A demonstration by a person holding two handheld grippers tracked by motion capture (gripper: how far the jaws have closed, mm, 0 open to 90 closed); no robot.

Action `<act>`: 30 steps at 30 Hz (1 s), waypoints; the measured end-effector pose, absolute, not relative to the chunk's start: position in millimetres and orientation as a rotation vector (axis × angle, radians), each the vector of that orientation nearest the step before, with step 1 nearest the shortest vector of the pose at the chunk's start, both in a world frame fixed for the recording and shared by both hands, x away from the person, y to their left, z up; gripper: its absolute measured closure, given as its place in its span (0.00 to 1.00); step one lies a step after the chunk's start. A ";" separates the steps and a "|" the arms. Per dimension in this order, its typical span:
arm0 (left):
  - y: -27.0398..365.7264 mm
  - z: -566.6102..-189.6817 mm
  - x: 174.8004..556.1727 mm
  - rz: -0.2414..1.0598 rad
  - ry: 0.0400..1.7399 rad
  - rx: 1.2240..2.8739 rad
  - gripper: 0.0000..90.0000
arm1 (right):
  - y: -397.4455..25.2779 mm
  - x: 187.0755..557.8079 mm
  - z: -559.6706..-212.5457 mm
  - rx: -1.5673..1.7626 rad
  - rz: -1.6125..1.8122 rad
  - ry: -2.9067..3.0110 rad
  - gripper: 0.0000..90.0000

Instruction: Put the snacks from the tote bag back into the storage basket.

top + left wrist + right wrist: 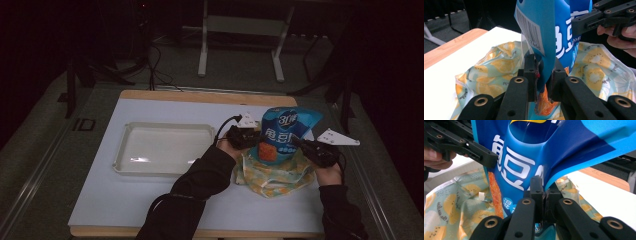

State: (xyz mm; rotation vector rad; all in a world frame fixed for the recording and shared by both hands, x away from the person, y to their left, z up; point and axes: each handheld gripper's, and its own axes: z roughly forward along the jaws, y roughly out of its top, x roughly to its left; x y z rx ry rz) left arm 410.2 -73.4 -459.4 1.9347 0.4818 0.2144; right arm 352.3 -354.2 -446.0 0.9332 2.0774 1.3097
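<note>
A blue snack bag [287,132] is held upright, pinched at its edges by the left gripper [248,136] and the right gripper [306,146], over a fruit-print bag [272,175] right of an empty tray [167,148]; packing appears unfinished

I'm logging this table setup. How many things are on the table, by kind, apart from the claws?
Snack bags: 1, the blue snack bag, held upright by both claws
Patterned bags: 1, the fruit-print bag lying under it
Trays: 1, the white tray
Total: 3
</note>
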 end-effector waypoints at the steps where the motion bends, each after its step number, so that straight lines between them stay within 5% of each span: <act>1: -74.2 -457.5 410.1 0.221 0.483 1.944 0.91 | -354.3 352.5 -445.4 0.936 1.311 2.078 0.98; 30: -71.2 -393.8 403.6 0.215 0.449 1.942 0.93 | -352.4 339.3 -391.0 0.872 1.310 2.035 0.99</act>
